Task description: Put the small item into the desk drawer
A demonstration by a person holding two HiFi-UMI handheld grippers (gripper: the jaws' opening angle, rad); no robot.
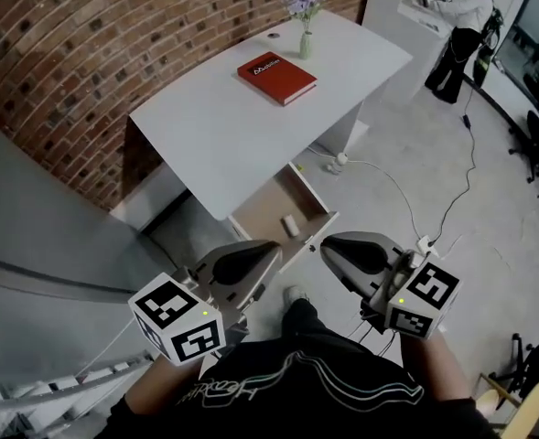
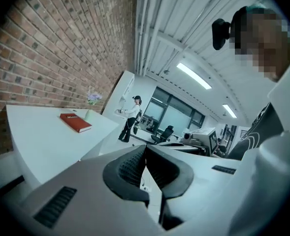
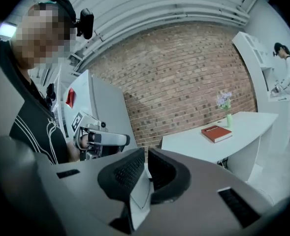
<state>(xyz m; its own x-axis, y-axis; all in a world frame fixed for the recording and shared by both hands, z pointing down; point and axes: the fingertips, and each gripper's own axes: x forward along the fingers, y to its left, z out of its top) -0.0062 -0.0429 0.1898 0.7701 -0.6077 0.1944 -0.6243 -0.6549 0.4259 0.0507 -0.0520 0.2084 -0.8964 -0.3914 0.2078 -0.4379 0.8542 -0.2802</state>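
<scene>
Under the white desk (image 1: 223, 117) a wooden drawer (image 1: 267, 201) stands pulled out. A small white item (image 1: 290, 224) lies on its floor near the front. My left gripper (image 1: 271, 251) and right gripper (image 1: 328, 245) hover side by side just in front of the drawer, close to my body and above the item's level. Neither touches the drawer or the item. In the left gripper view, the left gripper (image 2: 145, 157) has its pads together with nothing between them. In the right gripper view, the right gripper (image 3: 146, 157) is likewise shut and empty, and the left gripper (image 3: 93, 139) shows beside it.
A red book (image 1: 276, 78) and a small vase of flowers (image 1: 305, 27) sit on the desk, which backs onto a brick wall (image 1: 86, 35). A white cable with a power strip (image 1: 424, 244) runs over the floor at right. A person (image 1: 461, 26) stands at a far counter.
</scene>
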